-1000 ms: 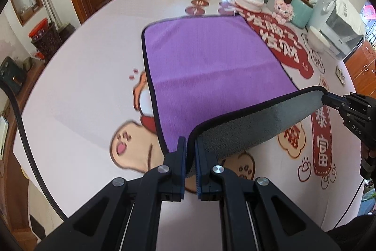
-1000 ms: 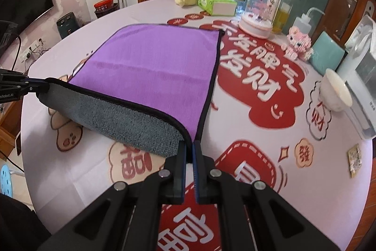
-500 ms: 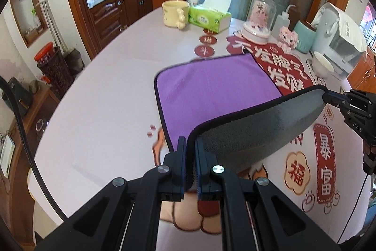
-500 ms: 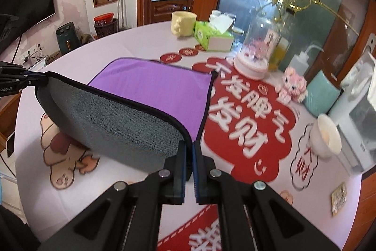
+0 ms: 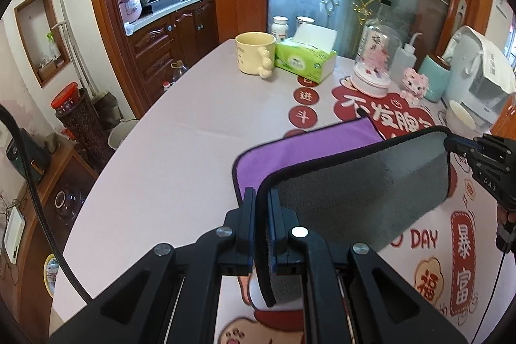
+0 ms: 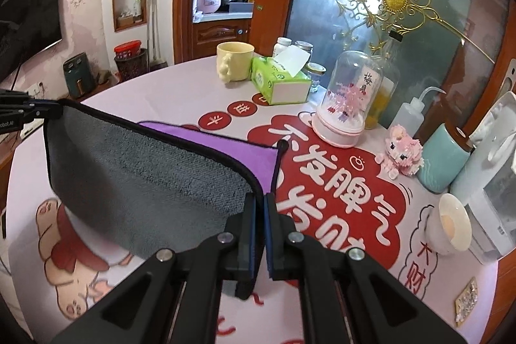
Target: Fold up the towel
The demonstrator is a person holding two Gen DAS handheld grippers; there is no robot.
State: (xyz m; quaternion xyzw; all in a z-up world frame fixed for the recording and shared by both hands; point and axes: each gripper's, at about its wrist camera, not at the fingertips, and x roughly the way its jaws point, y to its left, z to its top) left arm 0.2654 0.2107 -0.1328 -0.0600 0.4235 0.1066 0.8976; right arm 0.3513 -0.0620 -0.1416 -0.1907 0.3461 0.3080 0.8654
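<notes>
The towel (image 5: 354, 182) is purple on one side and grey on the other, with a black hem. Its near edge is lifted and curls over, grey side toward me, while the purple far part (image 5: 306, 147) lies on the table. My left gripper (image 5: 262, 199) is shut on the towel's near left corner. My right gripper (image 6: 259, 202) is shut on the near right corner; it also shows in the left wrist view (image 5: 451, 145). The towel's grey side (image 6: 145, 176) fills the left of the right wrist view, and the left gripper (image 6: 51, 112) holds its far corner there.
The round table (image 5: 177, 150) has a printed cloth. At its far side stand a yellow mug (image 5: 254, 57), a green tissue box (image 5: 304, 60), a glass dome ornament (image 6: 350, 99), a pink toy (image 6: 403, 150), a teal cup (image 6: 445, 160), a white bowl (image 6: 451, 224) and a white appliance (image 5: 477, 76).
Both grippers have lifted the towel's near edge higher and carried it toward the far edge. More grey underside shows and less purple remains in view.
</notes>
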